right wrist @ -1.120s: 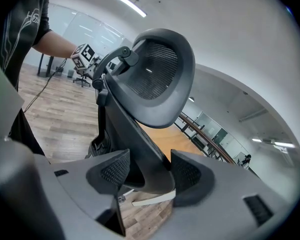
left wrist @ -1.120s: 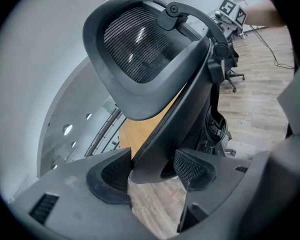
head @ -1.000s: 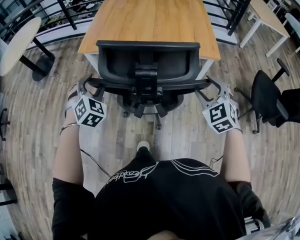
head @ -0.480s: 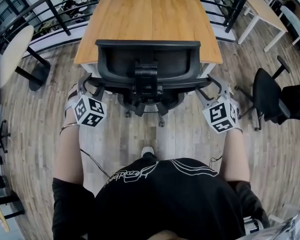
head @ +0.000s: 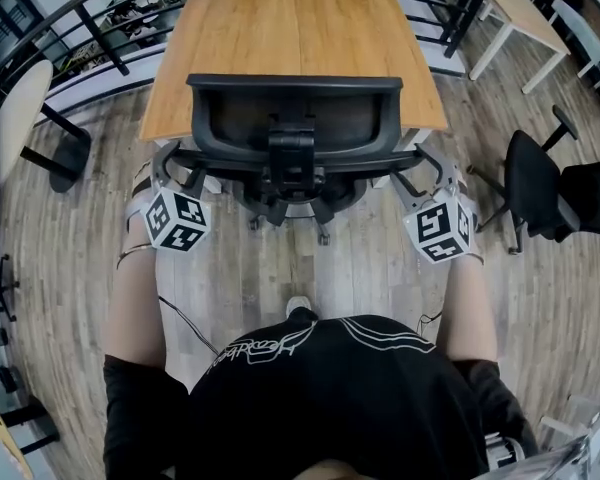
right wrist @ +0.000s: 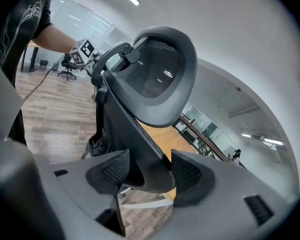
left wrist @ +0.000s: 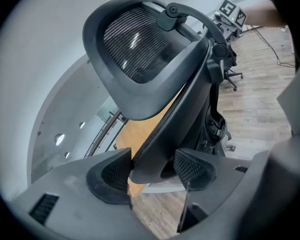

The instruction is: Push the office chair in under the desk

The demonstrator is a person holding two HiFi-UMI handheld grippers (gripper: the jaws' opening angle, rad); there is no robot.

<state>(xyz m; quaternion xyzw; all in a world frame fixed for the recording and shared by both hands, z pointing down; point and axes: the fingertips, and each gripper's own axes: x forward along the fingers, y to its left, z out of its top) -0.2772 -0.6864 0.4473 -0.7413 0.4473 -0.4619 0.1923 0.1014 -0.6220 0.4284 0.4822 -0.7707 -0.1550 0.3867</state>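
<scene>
While the left gripper point(left wrist: 151, 170) and right gripper point(right wrist: 142, 170) each clamp a backrest edge of the office chair point(head: 295, 118), the desk point(head: 295, 18) lies straight ahead of both.

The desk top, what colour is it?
Warm orange-brown wood grain. The desk top shows best in the head view.

Floor point(head: 70, 268): wood planks, grey-brown, across the whole frame. Black metal railing point(head: 105, 43) runs along the top edge, upper left to upper right. Round pale table point(head: 15, 108) on a black foot at the left edge. White-legged table point(head: 520, 13) in the upper right corner. Second black chair point(head: 530, 193) at the right edge.
</scene>
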